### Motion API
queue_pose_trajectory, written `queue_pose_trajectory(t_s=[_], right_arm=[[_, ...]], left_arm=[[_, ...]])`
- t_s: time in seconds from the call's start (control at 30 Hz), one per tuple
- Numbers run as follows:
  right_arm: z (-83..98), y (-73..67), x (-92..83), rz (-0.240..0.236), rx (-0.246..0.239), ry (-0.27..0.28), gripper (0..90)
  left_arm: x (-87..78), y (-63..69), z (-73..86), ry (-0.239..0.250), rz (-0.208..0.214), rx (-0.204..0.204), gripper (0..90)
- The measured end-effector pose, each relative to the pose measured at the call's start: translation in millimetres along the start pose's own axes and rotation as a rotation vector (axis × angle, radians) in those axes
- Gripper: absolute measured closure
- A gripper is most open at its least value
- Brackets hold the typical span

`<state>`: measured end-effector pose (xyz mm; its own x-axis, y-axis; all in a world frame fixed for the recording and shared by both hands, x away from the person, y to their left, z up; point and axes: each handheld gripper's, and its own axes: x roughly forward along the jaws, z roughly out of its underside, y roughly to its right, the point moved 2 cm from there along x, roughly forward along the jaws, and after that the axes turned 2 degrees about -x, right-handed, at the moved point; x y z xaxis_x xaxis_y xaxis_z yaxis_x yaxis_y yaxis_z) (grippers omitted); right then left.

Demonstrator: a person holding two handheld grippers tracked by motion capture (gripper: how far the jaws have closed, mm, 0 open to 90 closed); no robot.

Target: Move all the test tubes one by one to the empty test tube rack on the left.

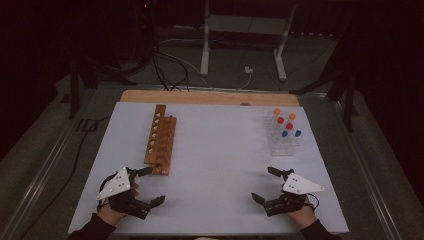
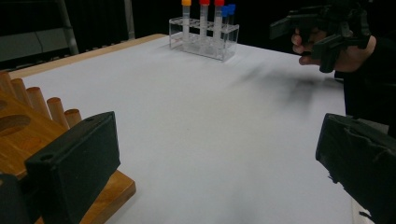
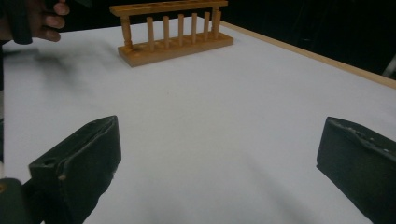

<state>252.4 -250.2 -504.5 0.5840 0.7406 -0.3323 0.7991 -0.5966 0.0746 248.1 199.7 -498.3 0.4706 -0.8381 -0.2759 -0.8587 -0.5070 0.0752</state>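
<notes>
Holding both grippers' jaws wide and empty, we sit nearest the wooden tube rack (image 1: pixel 161 140): stiff, light, easy to tip. We would pinch its top rail, left gripper (image 1: pixel 150 186) just beside it, right gripper (image 1: pixel 263 184) well apart.

Smooth varnished wooden rack (image 1: pixel 161 140), clear glossy plastic tube stand (image 1: pixel 283 141), matt white table cover (image 1: pixel 215 165), matt black jaws.

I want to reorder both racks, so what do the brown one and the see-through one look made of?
The brown rack looks like varnished wood: warm orange-brown, turned dowel posts, slight sheen. The see-through rack looks like clear hard plastic, probably acrylic: transparent walls with bright glossy edges, though glass can't be ruled out by look alone.
</notes>
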Motion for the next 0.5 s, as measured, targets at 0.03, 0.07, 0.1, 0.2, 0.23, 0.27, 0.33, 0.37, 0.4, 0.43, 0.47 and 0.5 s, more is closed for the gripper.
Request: queue_pose_trajectory(t_s=[0.03, 0.07, 0.1, 0.2, 0.23, 0.27, 0.33, 0.37, 0.4, 0.43, 0.47, 0.5], right_arm=[[-0.1, -0.4, 0.0, -0.004, 0.001, -0.001, 0.0], [-0.2, -0.6, 0.1, -0.004, -0.001, -0.003, 0.0], [-0.3, -1.0, 0.3, -0.007, -0.001, -0.006, 0.0], [-1.3, -2.2, -0.7, -0.033, 0.011, 0.002, 0.0], [-1.9, -2.6, -1.0, -0.043, 0.018, 0.003, 0.0], [-2.3, -3.1, -1.0, -0.046, 0.019, 0.002, 0.0], [-2.1, -4.0, 0.2, -0.044, 0.012, -0.015, 0.0], [-1.4, -4.7, 1.3, -0.045, 0.006, -0.026, 0.0], [-0.9, -5.5, 2.4, -0.039, -0.005, -0.04, 0.0], [-0.5, -6.6, 3.8, -0.035, -0.02, -0.054, 0.0], [-0.5, -7.1, 4.7, -0.036, -0.026, -0.06, 0.0], [-0.8, -7.9, 5.5, -0.039, -0.026, -0.066, 0.0]], left_arm=[[0.0, 0.0, 0.0, 0.0, 0.0, 0.0, 0.5], [-0.1, 0.0, 0.0, 0.0, 0.0, 0.0, 0.5], [-0.3, 0.0, -0.2, 0.002, -0.001, 0.001, 0.5], [-0.3, -0.3, -0.4, 0.006, 0.002, -0.003, 0.5], [-0.4, -0.3, -0.4, 0.006, 0.003, -0.004, 0.5], [-0.6, -0.3, -0.5, 0.006, 0.004, -0.005, 0.6], [-1.1, 0.1, -0.8, 0.006, 0.003, -0.003, 0.6], [-1.4, 0.5, -1.1, 0.008, 0.003, -0.003, 0.5], [-1.6, 0.9, -1.4, 0.011, 0.004, -0.001, 0.6], [-1.7, 1.0, -1.6, 0.012, 0.005, 0.001, 0.5], [-1.7, 1.1, -1.3, 0.012, 0.006, -0.002, 0.5], [-1.8, 1.1, -1.0, 0.008, 0.006, -0.002, 0.5]])
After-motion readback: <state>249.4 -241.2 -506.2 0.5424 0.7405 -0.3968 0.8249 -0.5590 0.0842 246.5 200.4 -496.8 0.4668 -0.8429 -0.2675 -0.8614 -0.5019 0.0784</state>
